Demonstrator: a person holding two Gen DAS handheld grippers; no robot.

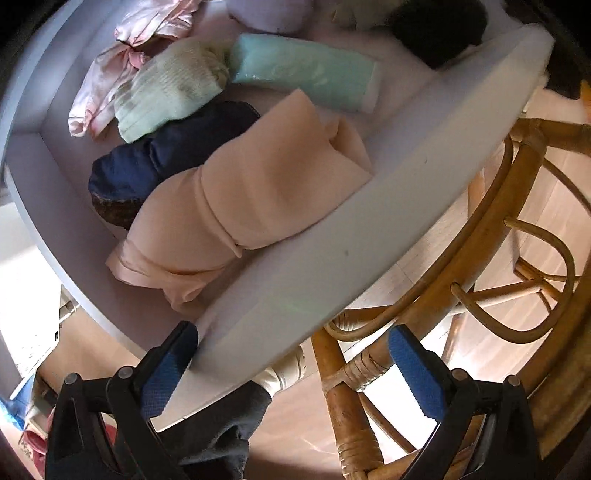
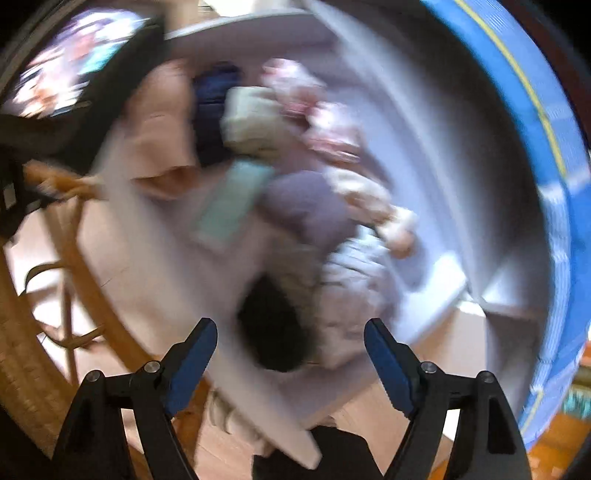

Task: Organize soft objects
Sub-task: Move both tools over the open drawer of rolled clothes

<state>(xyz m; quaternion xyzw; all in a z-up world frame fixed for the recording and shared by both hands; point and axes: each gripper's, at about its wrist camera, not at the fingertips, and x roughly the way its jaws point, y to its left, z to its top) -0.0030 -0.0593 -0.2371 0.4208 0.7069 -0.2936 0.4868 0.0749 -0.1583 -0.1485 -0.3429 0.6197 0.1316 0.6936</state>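
Note:
A white drawer (image 1: 369,206) holds soft things side by side: a folded peach cloth (image 1: 258,192), a navy cloth (image 1: 162,158), a pale green knitted roll (image 1: 170,92), a mint pack (image 1: 306,70), a pink satin garment (image 1: 110,74) and a black item (image 1: 439,29). My left gripper (image 1: 293,373) is open above the drawer's front wall, its left finger (image 1: 170,373) by the wall's end. The right wrist view is blurred. There my right gripper (image 2: 291,365) hangs open and empty over the drawer (image 2: 166,277), above the black item (image 2: 273,328) and a pale lilac garment (image 2: 354,295).
A rattan chair frame (image 1: 480,258) stands right against the drawer's front, over a light wooden floor. A person's white-socked foot (image 1: 284,373) and dark trouser leg (image 1: 221,435) are below the drawer's corner. A blue curved surface (image 2: 535,129) lies beyond the drawer's far side.

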